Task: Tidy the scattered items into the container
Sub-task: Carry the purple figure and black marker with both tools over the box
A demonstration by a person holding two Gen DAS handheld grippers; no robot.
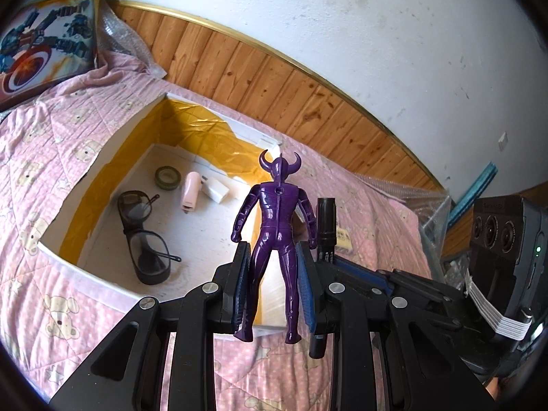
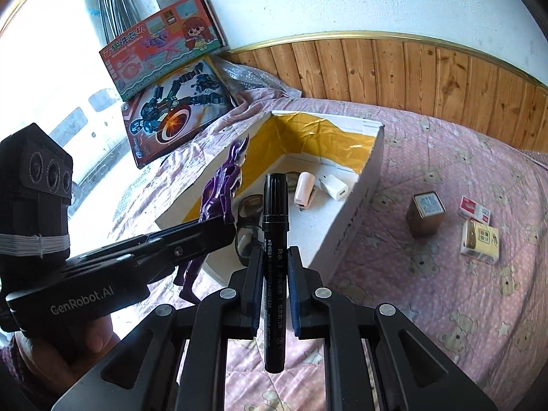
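A purple toy figure is clamped at the legs by the left gripper, its horned head pointing forward, so that it can be carried upright and let go head-first over the box. A black marker is pinched along its barrel by the right gripper, the capped end pointing away, which keeps the pen in line with the fingers for a straight drop. Both grippers are held side by side just at the near edge of the box, and it is judged that the two items are about to be released inside.

The box is a shallow white one lined along its walls with yellow tape, and it is set on a pink quilt. Inside it, a pair of glasses is seen near the front, with a roll of tape, a pink stapler and a white charger lying farther back, close together.

Outside the box, well to the right on the quilt, a brown carton, a red-and-white pack and a yellow-and-white pack are left to be gathered.
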